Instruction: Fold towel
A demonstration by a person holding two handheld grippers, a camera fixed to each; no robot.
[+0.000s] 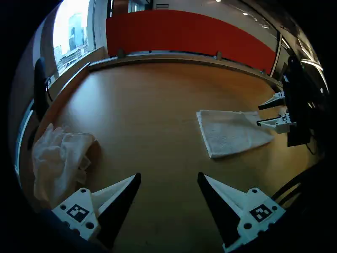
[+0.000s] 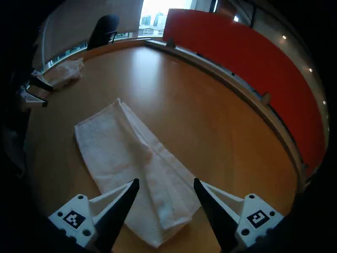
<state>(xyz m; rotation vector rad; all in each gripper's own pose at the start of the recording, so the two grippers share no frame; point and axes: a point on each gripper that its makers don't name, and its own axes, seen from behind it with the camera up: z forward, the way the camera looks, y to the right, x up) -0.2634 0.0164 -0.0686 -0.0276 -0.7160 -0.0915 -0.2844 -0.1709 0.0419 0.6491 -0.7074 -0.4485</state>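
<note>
Towel: a white towel lies flat on the wooden table, laid out as a long strip that runs away from your right gripper toward the table's middle. A soft ridge runs along its length, and at the near end you can make out overlapping edges. It appears to have been folded lengthwise at least once, though the number of layers cannot be told.

Your right gripper hovers over the near end of the strip with its fingers spread apart and nothing between them. Whether the tips touch the cloth cannot be told.

Your left gripper is well apart from the towel, over bare wood, its fingers also released and empty. In the left gripper view the towel lies ahead and to the right, with the right gripper at its far edge. To the left, near the table's edge, sits a crumpled pile of white cloth, separate from the towel.

Behind the table stand a red partition and a bright window, with a dark chair at the far edge.

As a judgement, the task is partway done: the lengthwise fold looks made and fairly neat. The strip probably still needs folding across its short way, bringing one end over the other. Neither gripper has a hold yet, so that step has not begun.
</note>
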